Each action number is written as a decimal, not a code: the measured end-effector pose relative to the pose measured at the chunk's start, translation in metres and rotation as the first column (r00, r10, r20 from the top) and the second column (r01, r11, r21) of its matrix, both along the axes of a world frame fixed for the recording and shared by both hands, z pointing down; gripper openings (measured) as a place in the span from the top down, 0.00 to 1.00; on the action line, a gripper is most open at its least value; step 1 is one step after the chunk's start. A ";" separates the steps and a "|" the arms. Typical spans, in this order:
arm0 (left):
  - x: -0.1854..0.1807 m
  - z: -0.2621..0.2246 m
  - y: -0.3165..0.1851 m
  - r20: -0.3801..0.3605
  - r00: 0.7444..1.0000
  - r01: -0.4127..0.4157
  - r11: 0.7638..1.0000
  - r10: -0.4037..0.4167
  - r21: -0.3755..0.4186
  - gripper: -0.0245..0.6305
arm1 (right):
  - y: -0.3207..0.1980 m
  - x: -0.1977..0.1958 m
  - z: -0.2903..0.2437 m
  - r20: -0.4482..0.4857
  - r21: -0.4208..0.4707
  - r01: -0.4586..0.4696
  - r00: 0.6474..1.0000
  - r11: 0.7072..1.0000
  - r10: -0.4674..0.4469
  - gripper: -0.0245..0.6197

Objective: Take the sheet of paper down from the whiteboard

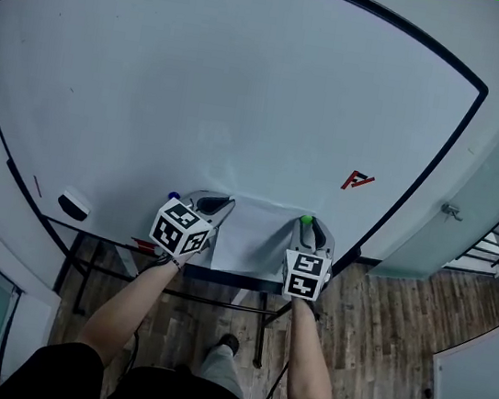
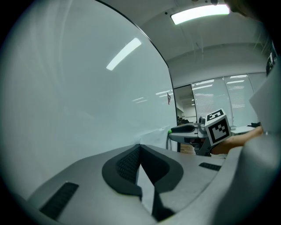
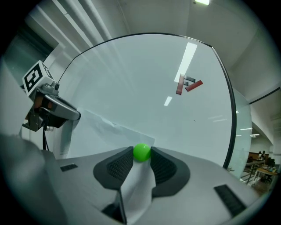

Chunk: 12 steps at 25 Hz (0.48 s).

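Note:
The white sheet of paper (image 1: pixel 251 238) lies flat on the whiteboard (image 1: pixel 220 87), low down, between my two grippers. My left gripper (image 1: pixel 219 205) is at the sheet's left edge. In the left gripper view its jaws (image 2: pixel 139 147) are shut on that edge, and the paper (image 2: pixel 147 190) runs back between them. My right gripper (image 1: pixel 306 225) is at the sheet's right top corner. Its jaws (image 3: pixel 141 154) flank a round green magnet (image 3: pixel 141 151), with the paper (image 3: pixel 137 184) folded under it. The green magnet (image 1: pixel 305 219) shows at that gripper's tip.
A red and dark angular magnet (image 1: pixel 357 179) sticks to the board up right of the sheet. A small blue knob (image 1: pixel 174 196) sits left of the left gripper. An eraser (image 1: pixel 74 205) rests at the board's lower left. Below lie a metal frame and the wood floor (image 1: pixel 377 343).

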<state>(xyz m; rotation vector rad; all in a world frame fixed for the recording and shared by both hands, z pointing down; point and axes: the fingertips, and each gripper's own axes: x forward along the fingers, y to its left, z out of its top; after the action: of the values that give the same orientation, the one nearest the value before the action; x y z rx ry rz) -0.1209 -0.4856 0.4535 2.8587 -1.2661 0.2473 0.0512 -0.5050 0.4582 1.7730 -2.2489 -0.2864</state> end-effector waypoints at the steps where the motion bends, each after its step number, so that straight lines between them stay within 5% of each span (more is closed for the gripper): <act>1: -0.001 -0.001 0.000 -0.001 1.000 0.007 1.000 -0.007 0.002 0.93 | 0.000 0.000 0.000 -0.001 0.000 -0.003 1.000 1.000 0.003 0.75; 12: -0.028 -0.006 0.009 -0.012 0.998 0.068 0.998 -0.068 0.001 0.93 | 0.000 0.001 0.001 -0.062 0.005 -0.009 0.998 1.000 0.009 0.75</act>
<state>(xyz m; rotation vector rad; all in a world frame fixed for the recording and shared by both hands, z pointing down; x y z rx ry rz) -0.1488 -0.4762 0.4479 2.8077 -1.3583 0.2282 0.0521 -0.5049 0.4588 1.7515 -2.1992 -0.3406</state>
